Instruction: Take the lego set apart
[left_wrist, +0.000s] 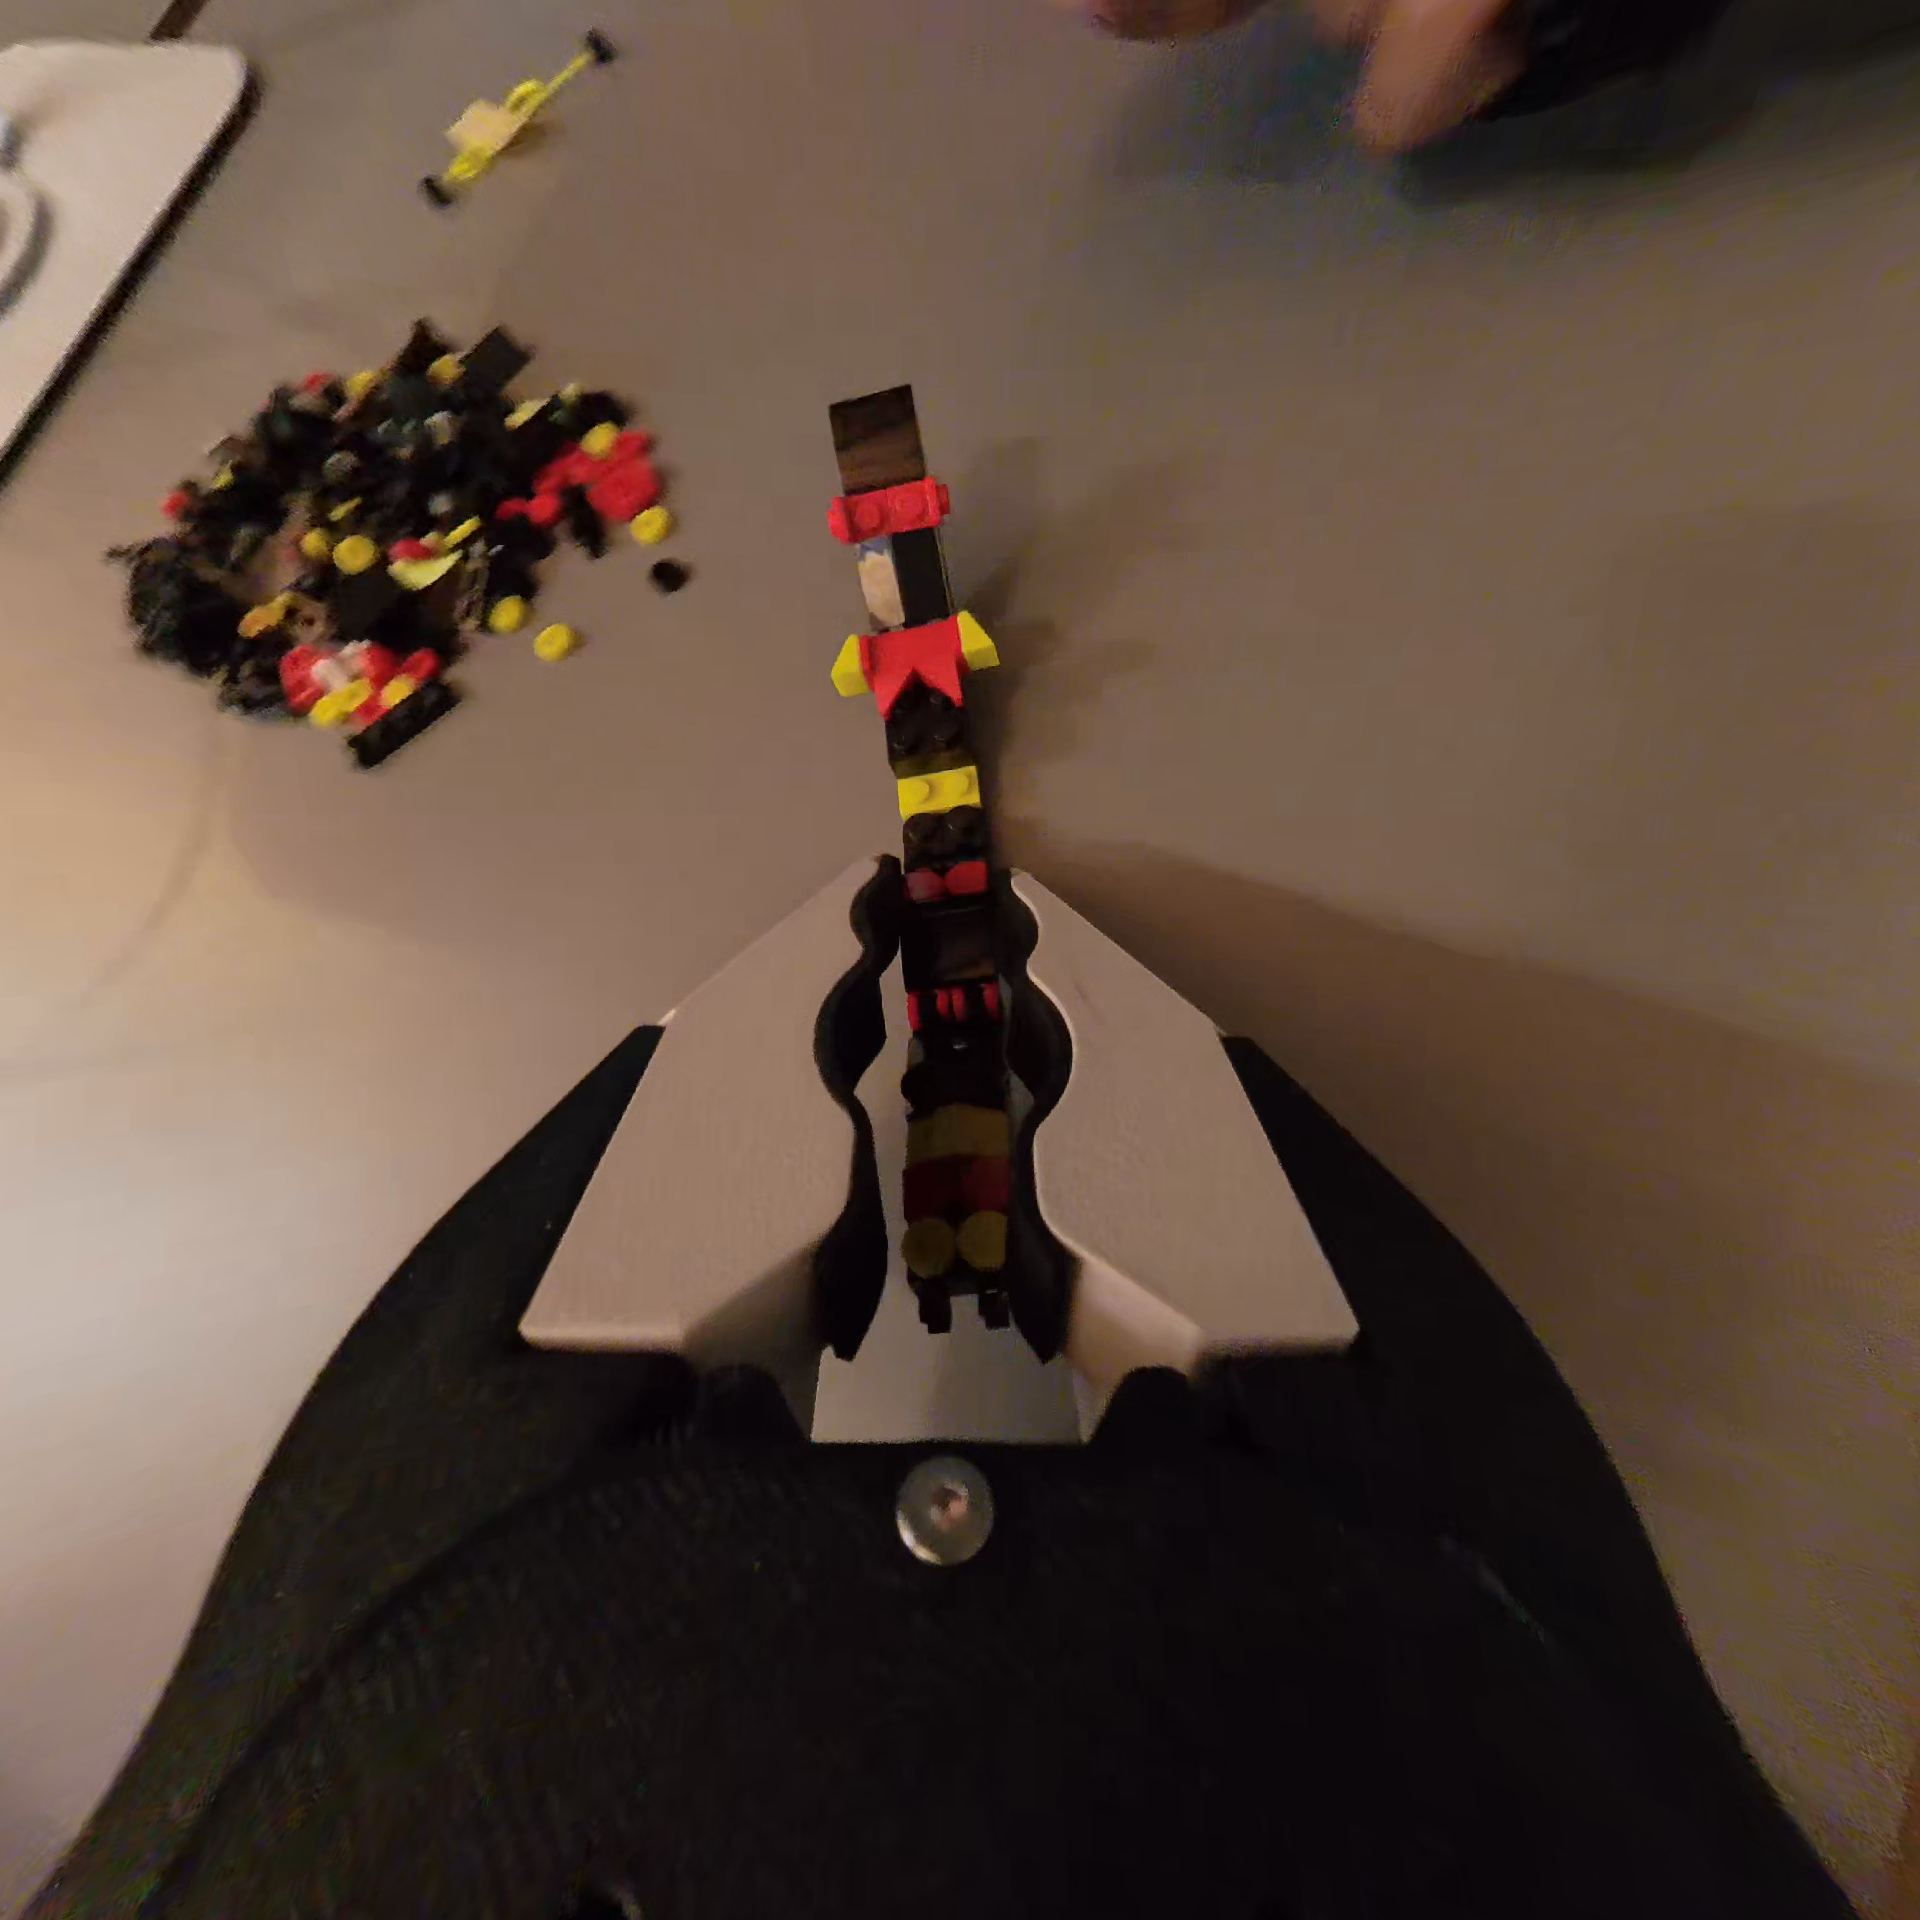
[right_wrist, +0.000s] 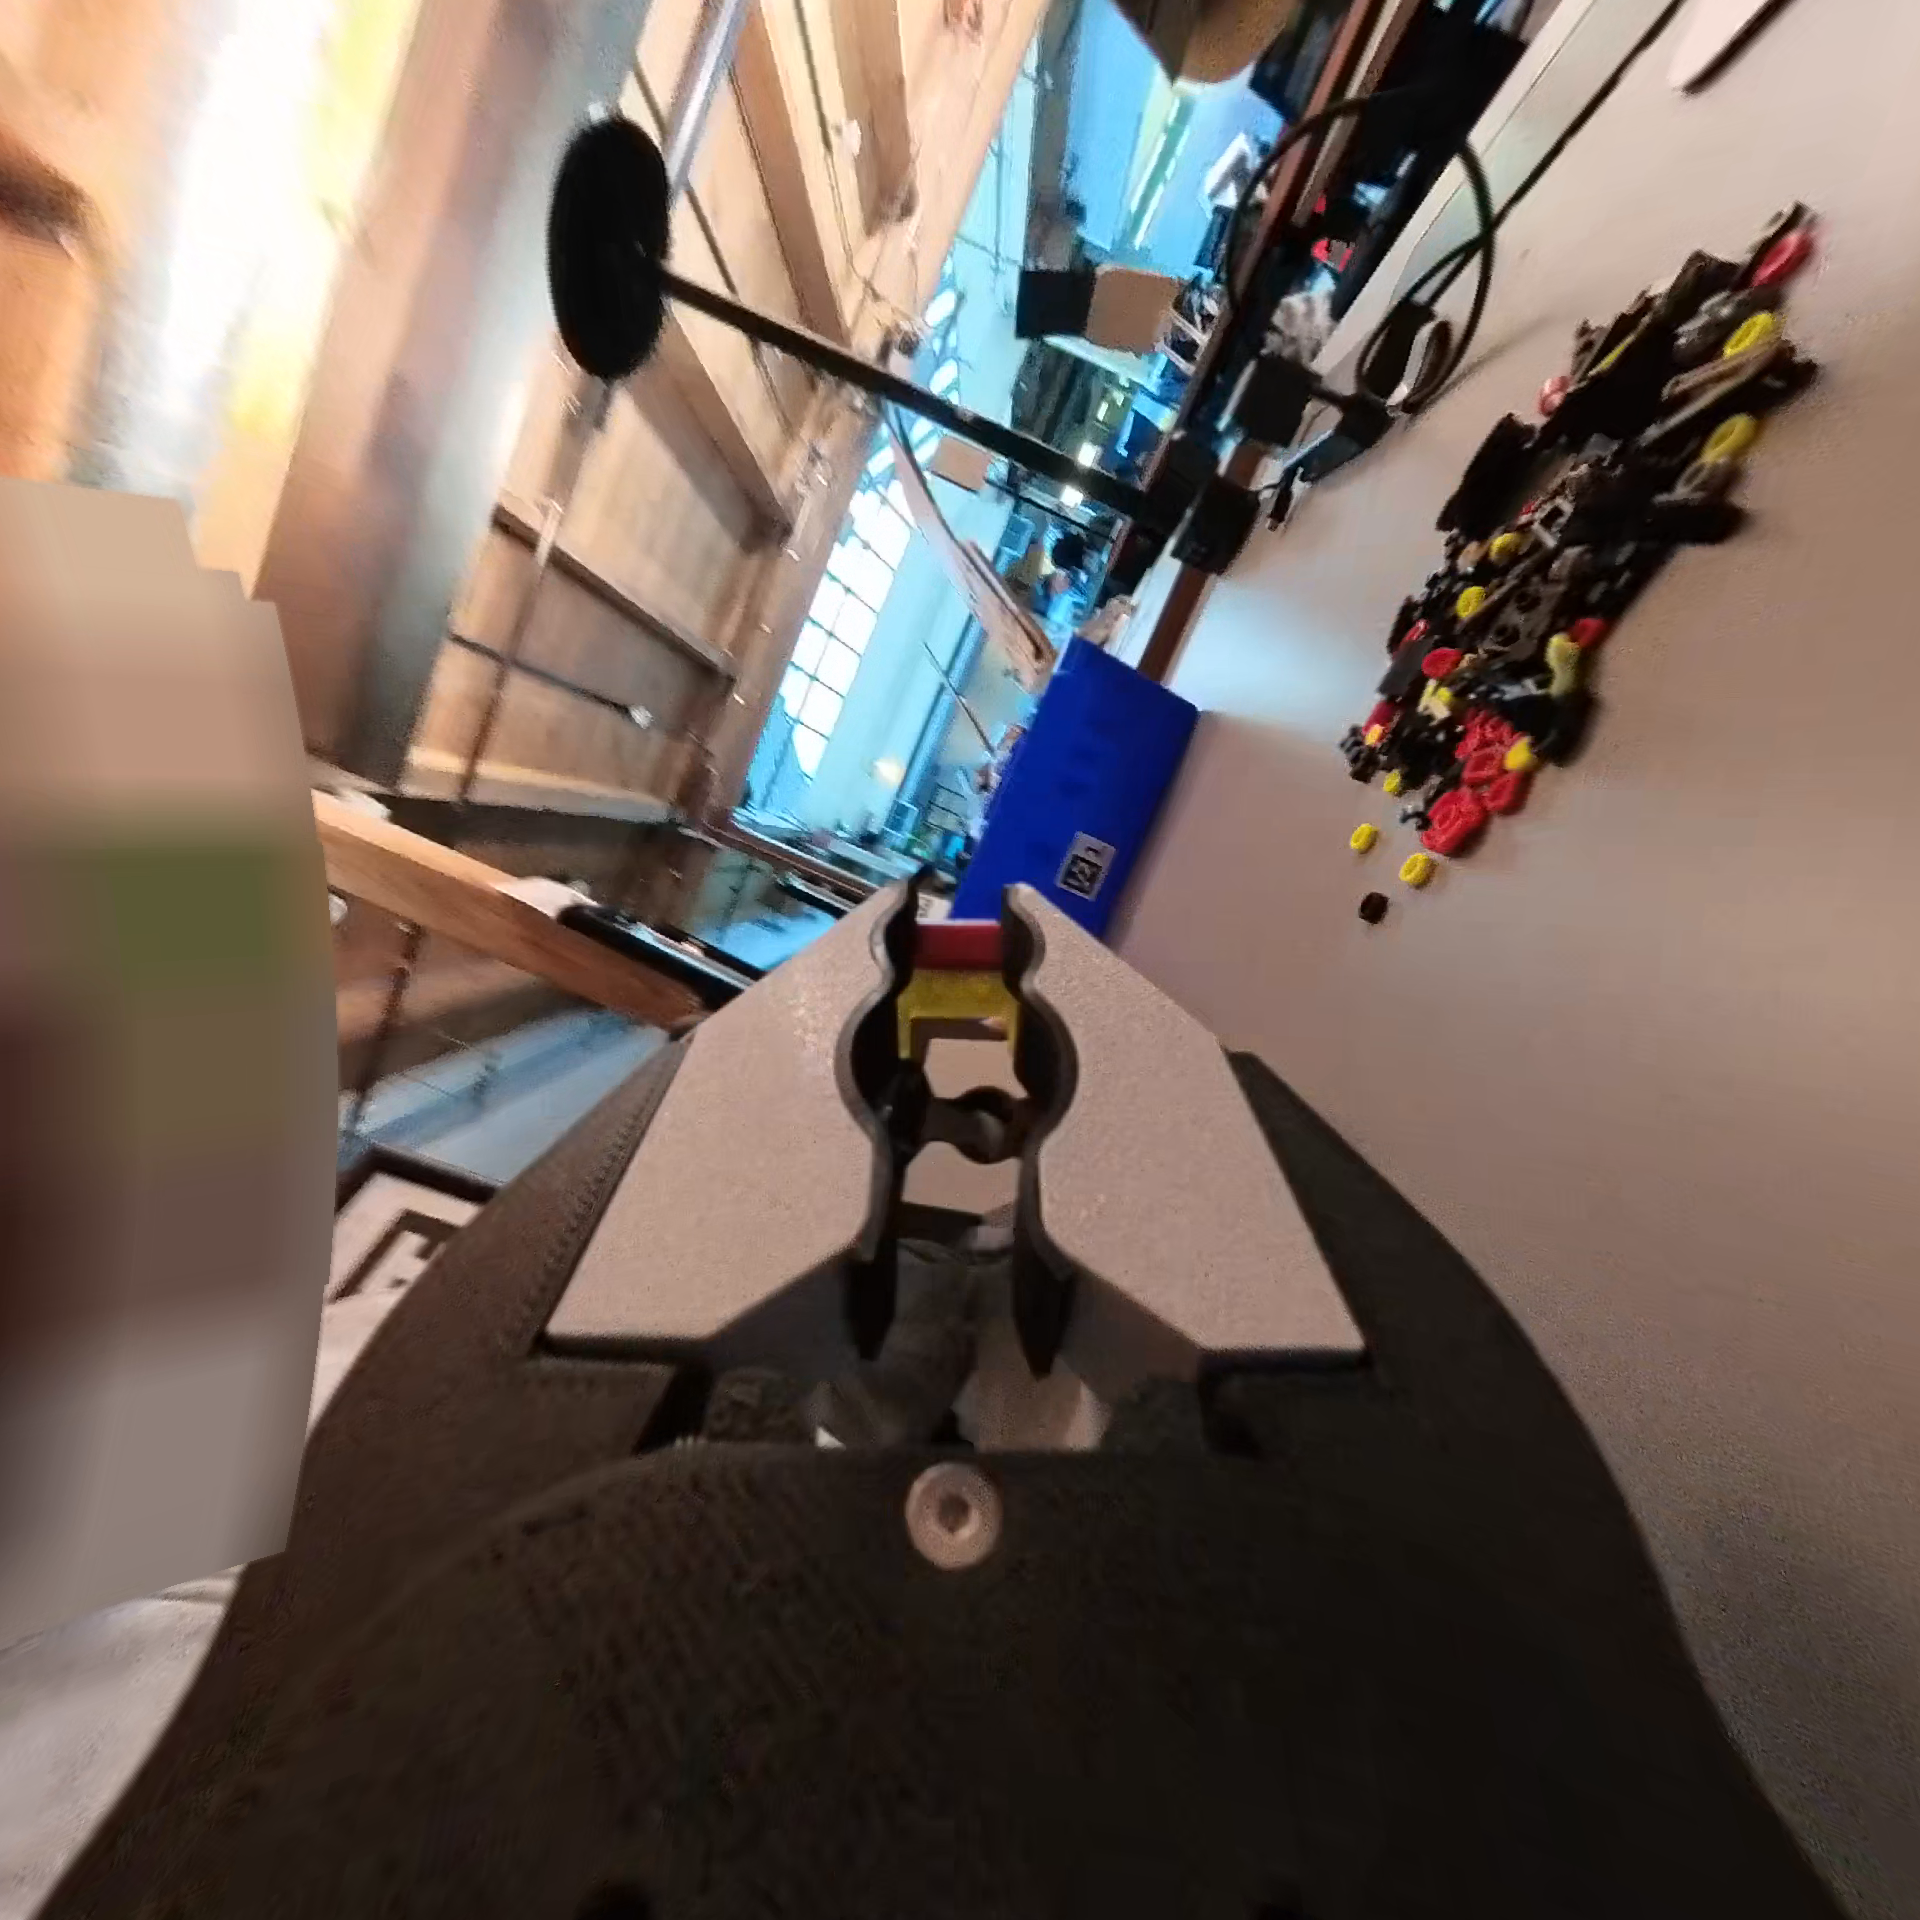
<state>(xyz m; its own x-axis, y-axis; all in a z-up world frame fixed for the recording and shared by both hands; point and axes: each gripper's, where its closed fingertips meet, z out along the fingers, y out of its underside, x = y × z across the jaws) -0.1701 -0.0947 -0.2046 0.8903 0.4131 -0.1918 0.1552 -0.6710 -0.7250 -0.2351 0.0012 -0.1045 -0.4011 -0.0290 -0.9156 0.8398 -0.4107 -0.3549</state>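
My left gripper (left_wrist: 948, 883) is shut on a long narrow lego assembly (left_wrist: 920, 665) of black, red and yellow bricks. The assembly sticks out forward past the fingertips above the grey table (left_wrist: 1351, 623). My right gripper (right_wrist: 958, 914) is shut on a small lego piece (right_wrist: 956, 982) with a red top, a yellow middle and a black part behind. It is tilted on its side and held up off the table. A pile of loose black, red and yellow lego parts (left_wrist: 405, 540) lies on the table; it also shows in the right wrist view (right_wrist: 1558, 582).
A small yellow lego piece with black ends (left_wrist: 514, 120) lies at the far left of the table. A white pad (left_wrist: 94, 208) sits at the left edge. A blurred hand (left_wrist: 1455, 73) is at the top right. A blue box (right_wrist: 1081, 779) and cables (right_wrist: 1434, 260) stand beyond the table. One gripper's finger ends stand about 15 cm off the other's.
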